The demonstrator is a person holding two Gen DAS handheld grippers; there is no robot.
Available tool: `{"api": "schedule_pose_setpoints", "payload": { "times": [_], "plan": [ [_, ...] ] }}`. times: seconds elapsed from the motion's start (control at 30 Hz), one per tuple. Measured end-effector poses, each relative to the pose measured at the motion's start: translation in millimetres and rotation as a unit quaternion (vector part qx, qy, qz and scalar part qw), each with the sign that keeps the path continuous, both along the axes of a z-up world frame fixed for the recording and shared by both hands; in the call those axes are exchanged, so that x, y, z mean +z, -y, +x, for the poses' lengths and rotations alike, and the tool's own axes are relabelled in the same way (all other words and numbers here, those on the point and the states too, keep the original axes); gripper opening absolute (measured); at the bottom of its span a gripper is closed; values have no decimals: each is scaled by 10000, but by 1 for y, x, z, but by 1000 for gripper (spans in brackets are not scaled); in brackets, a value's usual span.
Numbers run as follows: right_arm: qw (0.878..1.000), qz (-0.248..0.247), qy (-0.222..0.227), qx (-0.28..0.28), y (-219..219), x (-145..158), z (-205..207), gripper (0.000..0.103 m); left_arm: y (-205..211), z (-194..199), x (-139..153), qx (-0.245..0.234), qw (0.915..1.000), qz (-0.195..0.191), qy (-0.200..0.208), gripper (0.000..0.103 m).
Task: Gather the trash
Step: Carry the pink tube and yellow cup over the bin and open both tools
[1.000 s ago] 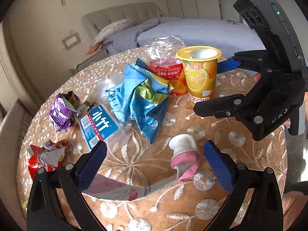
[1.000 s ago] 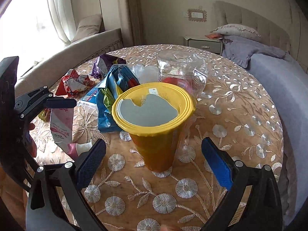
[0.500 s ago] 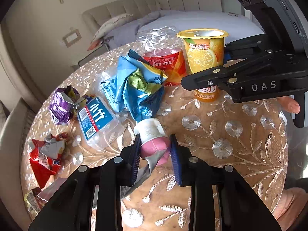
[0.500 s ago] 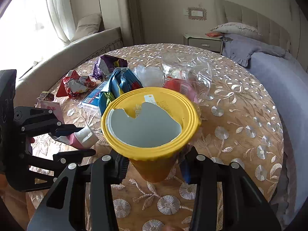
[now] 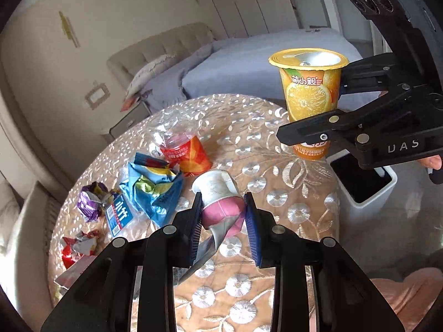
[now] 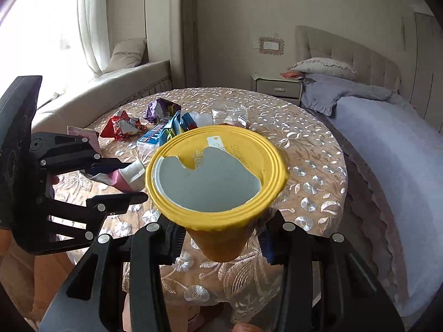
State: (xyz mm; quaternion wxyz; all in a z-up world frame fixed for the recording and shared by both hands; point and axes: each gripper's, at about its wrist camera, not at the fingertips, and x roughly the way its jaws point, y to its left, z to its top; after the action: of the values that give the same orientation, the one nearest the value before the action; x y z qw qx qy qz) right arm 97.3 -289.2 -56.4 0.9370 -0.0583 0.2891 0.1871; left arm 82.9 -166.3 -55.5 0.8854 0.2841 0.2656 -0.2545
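While the left tool [image 5: 223, 215] clamps a pink pouch [image 5: 221, 210], the right tool [image 6: 221, 242] clamps a foil-lidded orange cup [image 6: 217, 177].

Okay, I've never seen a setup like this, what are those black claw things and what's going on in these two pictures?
Those are hand-held grippers, one in each of a person's hands, each with a camera looking along its fingers. The left gripper is shut on a pink-and-white squeeze pouch. The right gripper is shut on a yellow orange-print plastic cup, lifted above the round embroidered table. Crumpled wrappers lie there: a blue snack bag, a purple wrapper, a red wrapper. A white bin stands beside the table.
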Motion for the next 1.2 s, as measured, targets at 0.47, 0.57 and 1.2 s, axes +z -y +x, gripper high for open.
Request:
{"api": "schedule_pose_setpoints", "payload": {
  "times": [0.47, 0.57, 1.2],
  "plan": [
    [9946, -152, -84, -1023, 140, -32, -83, 45, 152, -41, -23, -2220, 9742, -15, -397, 29],
    [9920, -190, -357, -1193, 179, -55, -89, 45, 187, -43, -49, -2774, 9589, 199, -559, 29],
    [9778, -902, -1776, -645, 277, -218, -39, 99, 314, 5, -215, -3739, 8994, 1035, -2014, 99]
  ]
}}
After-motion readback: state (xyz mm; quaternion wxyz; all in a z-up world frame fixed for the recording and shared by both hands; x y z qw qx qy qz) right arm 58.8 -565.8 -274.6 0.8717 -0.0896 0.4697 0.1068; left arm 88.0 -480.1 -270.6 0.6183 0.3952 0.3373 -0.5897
